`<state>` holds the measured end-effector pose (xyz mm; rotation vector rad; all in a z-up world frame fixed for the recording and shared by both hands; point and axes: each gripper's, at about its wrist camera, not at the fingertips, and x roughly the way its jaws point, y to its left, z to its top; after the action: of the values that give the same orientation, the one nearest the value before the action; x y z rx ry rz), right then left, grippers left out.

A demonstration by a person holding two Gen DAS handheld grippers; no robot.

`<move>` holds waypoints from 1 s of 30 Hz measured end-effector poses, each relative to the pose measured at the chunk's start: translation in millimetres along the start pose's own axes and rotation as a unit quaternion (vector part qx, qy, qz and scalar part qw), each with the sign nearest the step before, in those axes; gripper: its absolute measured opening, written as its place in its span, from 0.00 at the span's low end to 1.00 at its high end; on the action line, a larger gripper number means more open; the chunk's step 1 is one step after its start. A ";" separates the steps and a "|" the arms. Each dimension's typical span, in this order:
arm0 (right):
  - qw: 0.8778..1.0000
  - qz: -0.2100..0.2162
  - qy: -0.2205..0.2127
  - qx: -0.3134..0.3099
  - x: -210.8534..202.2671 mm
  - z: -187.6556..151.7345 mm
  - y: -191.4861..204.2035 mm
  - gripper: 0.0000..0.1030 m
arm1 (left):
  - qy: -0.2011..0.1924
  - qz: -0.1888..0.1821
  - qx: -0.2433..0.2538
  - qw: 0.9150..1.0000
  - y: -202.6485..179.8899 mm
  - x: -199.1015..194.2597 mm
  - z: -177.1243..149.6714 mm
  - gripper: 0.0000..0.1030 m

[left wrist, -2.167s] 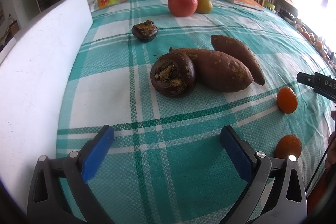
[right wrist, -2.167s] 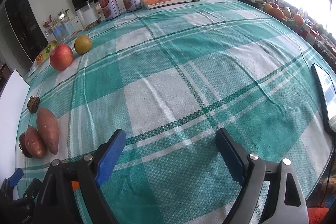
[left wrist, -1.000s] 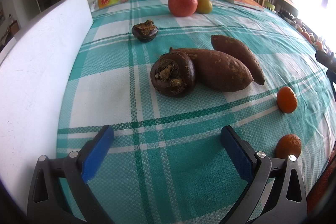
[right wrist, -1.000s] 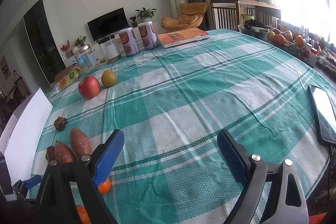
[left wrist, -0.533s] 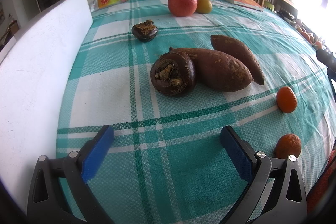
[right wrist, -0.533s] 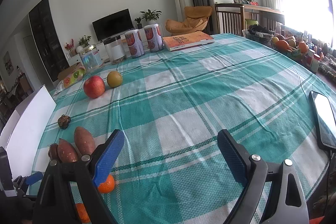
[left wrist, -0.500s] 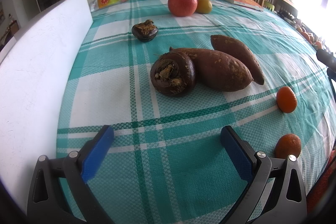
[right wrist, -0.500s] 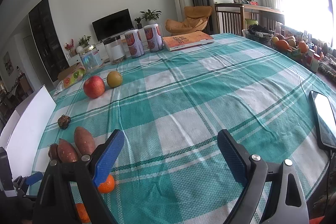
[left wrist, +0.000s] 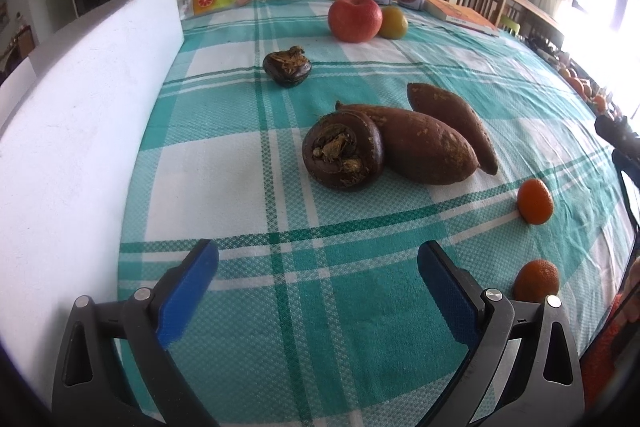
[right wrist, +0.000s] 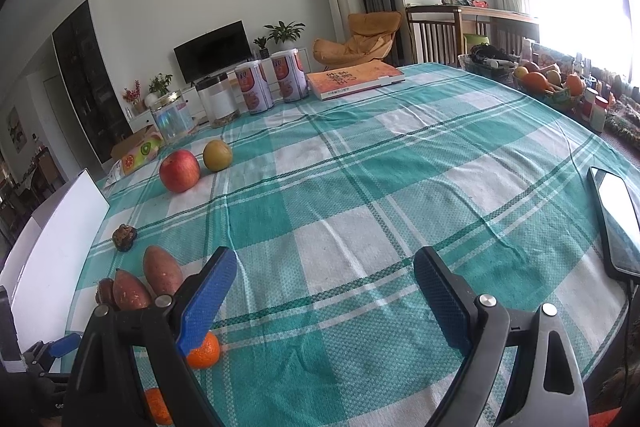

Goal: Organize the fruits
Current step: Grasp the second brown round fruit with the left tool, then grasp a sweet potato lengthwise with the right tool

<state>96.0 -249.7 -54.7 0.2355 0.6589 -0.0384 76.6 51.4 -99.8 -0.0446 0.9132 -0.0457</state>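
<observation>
At my far left a white board [left wrist: 80,115] stands on edge along the side of the checked green tablecloth [left wrist: 224,163]. My left gripper [left wrist: 316,291] hangs over bare cloth with its blue pads wide apart and nothing between them — released. Ahead of it lies a dark brown round corm [left wrist: 343,155], touching the nearer of two sweet potatoes [left wrist: 424,147]; the second sweet potato [left wrist: 452,119] lies just behind, alongside the first. A smaller dark corm [left wrist: 287,66] sits apart, farther up the cloth. Beyond it a red apple [left wrist: 354,18] and a yellow-green fruit [left wrist: 393,22] sit side by side, touching as far as I can see. To the right, two small oranges [left wrist: 535,201] rest near the table edge, one nearer me than the other [left wrist: 536,277].

My right gripper [right wrist: 324,291] is likewise spread wide and empty over plain cloth. A phone [right wrist: 616,223] lies flat at its far right, and a basket of fruit [right wrist: 544,83] stands well beyond — by the window.
</observation>
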 end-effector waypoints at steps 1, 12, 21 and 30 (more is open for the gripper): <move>1.000 0.000 0.001 -0.001 0.3 0.0 0.5 0.87 | 0.000 -0.002 -0.004 1.000 0.2 1.2 4.3 0.97; 1.000 0.019 0.006 0.018 2.6 -0.8 -6.6 0.87 | -0.006 -0.028 0.003 1.000 -8.5 28.6 44.7 0.58; 0.980 0.156 0.117 -0.040 24.1 -20.2 29.5 0.87 | 0.032 -0.043 0.047 0.997 -15.1 2.8 19.4 0.47; 0.957 0.186 0.213 -0.063 71.3 6.6 90.9 0.70 | 0.042 -0.051 0.047 0.997 -8.7 -15.7 -6.9 0.47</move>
<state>166.4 -160.0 -74.6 0.2441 1.0323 0.4263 61.4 43.4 -91.1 -0.0028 0.9914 -0.1872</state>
